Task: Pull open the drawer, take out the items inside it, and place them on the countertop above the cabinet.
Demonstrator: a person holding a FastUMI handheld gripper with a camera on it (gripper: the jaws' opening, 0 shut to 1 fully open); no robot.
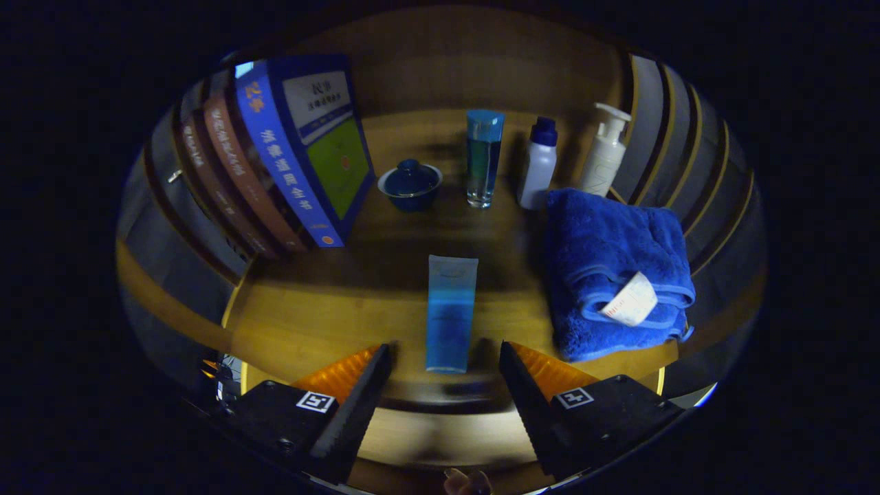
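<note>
Spread wide and empty, gripper (445, 357) at 6 o'clock; blue tube (450, 316) lying flat on countertop (309, 323) just ahead at 12 o'clock. Judged 1 item delivered; any others unseen.

Flat, soft plastic tube (451, 313), pale blue at its far end and deeper blue toward its near end, lying lengthwise in the lower middle of the frame. Resting on the warm yellow-brown wooden countertop (316, 323), near end at the counter's front edge, just ahead of the gap between the two fingers (357, 399), touching neither. Gripper (445, 371) spread wide, holding nothing. Slightly blurred; no print legible. Drawer not identifiable from here.
</note>
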